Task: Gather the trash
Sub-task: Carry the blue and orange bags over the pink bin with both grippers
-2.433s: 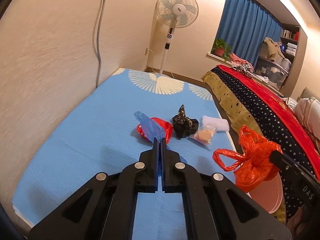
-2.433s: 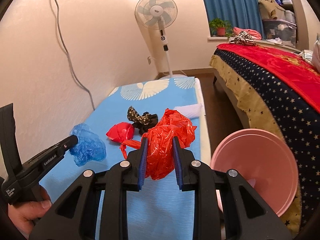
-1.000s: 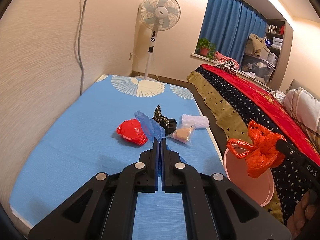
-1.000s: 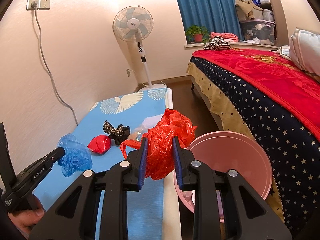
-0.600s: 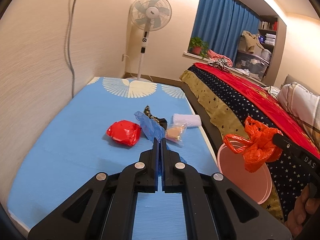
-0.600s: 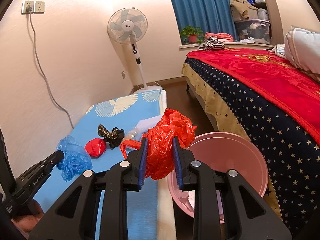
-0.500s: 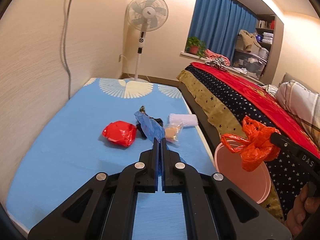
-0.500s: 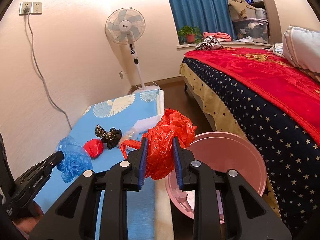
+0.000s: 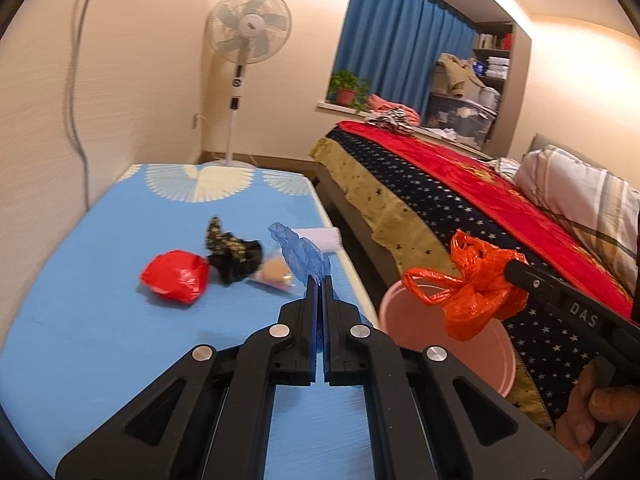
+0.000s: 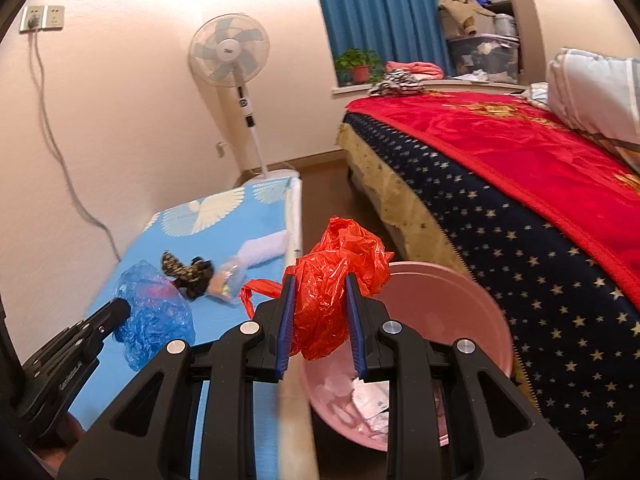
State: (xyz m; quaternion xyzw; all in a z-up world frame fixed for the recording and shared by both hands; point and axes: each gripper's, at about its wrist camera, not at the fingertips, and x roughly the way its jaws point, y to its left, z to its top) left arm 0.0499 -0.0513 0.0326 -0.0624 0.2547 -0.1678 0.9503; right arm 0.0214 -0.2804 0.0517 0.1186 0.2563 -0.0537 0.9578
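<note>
My left gripper [image 9: 319, 280] is shut on a crumpled blue plastic bag [image 9: 302, 254], held above the blue mattress [image 9: 100, 300]; the same blue plastic bag [image 10: 154, 312] hangs from the left gripper in the right wrist view. My right gripper [image 10: 320, 280] is shut on a crumpled orange plastic bag [image 10: 332, 292], which hangs over the near rim of the pink bin [image 10: 460, 308]. In the left wrist view the orange plastic bag [image 9: 476, 296] hovers above the pink bin [image 9: 404, 320]. Paper scraps lie inside the bin.
On the mattress lie a red wad [image 9: 176, 276], a dark patterned cloth [image 9: 232, 256], a small clear packet [image 9: 276, 272] and a white roll [image 9: 318, 236]. A bed with a red and starred cover [image 10: 520, 184] stands right of the bin. A standing fan [image 9: 244, 52] is at the back.
Both grippers have swung to the right with their bags. The orange bag now sits over the pink bin, and the mattress items have slid left in both views.
</note>
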